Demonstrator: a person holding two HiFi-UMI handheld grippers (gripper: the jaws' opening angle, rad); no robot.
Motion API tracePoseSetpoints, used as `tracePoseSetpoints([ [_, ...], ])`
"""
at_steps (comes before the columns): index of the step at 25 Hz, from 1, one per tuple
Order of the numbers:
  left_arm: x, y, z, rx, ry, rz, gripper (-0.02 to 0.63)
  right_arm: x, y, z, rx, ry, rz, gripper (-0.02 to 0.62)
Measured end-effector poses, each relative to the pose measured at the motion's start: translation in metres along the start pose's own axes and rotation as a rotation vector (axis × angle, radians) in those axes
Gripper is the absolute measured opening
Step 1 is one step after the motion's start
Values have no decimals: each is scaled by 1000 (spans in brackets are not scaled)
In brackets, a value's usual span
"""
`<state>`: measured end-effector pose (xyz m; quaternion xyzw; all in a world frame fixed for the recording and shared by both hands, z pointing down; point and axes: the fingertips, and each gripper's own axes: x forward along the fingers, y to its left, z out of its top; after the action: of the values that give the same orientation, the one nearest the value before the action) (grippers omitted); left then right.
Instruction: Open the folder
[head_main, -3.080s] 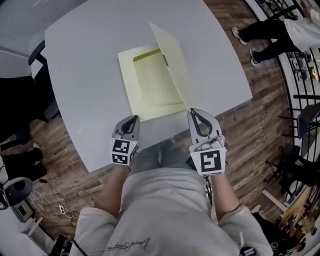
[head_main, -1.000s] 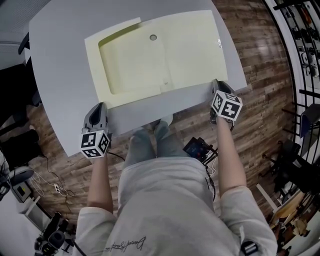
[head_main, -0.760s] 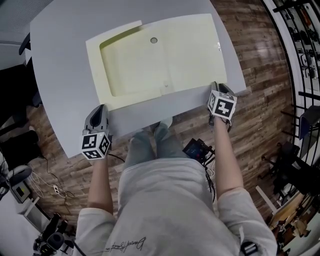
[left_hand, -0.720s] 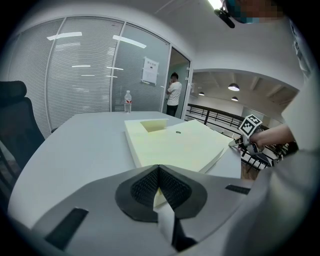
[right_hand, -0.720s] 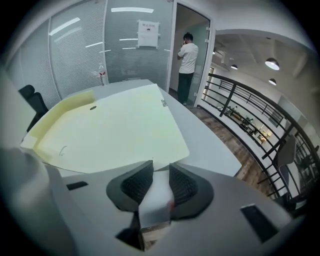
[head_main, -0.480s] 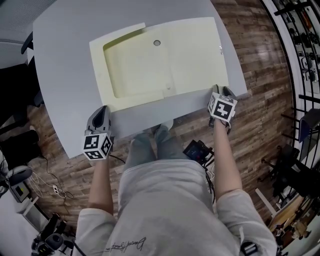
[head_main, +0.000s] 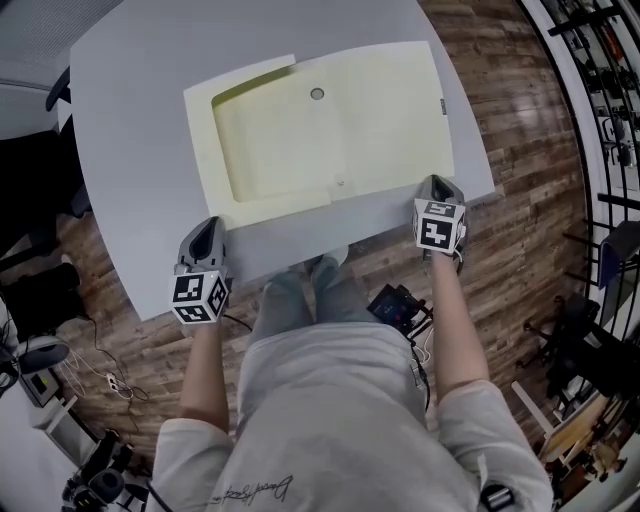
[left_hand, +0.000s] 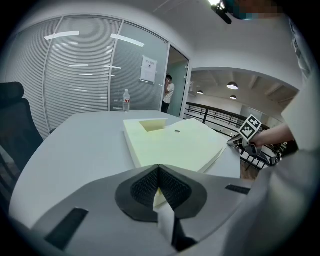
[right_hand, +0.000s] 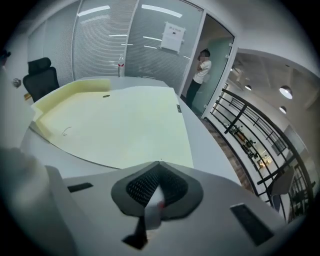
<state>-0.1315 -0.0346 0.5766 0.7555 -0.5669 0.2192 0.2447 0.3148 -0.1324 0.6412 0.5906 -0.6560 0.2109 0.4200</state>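
The open folder (head_main: 330, 130) lies flat over the table's (head_main: 130, 150) middle and right, leaving a broad bare stretch to its left and a narrow strip along the near edge. A black chair (left_hand: 12, 120) stands by the left side, and what looks like a bottle (left_hand: 126, 101) stands at the far end.

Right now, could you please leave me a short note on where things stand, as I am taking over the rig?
Left gripper: jaws shut, empty, at the near edge of the table, left of the folder.
Right gripper: jaws have just closed with nothing between them. It is by the folder's near right corner.
Folder: lies open and flat on the table, cover spread to the right.
Done: the folder is open.
Left: nothing that I can see. Probably just lift both grippers clear.
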Motion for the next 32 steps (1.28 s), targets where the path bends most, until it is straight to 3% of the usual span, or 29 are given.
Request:
tracePoseSetpoints([
  [7, 1, 1, 3, -10, -6, 4, 9, 2, -5, -2, 105, 27, 125, 23],
  [13, 4, 5, 4, -24, -1, -3, 9, 3, -2, -1, 71, 16, 96, 23],
  [18, 8, 7, 5, -34, 34, -16, 9, 7, -3, -1, 138, 23, 88, 23],
  [27, 13, 7, 4, 70, 73, -30, 9, -12, -7, 11, 180, -30, 34, 25],
  [32, 9, 5, 12, 83, 34, -43, 9, -34, -8, 25, 202, -84, 13, 25],
])
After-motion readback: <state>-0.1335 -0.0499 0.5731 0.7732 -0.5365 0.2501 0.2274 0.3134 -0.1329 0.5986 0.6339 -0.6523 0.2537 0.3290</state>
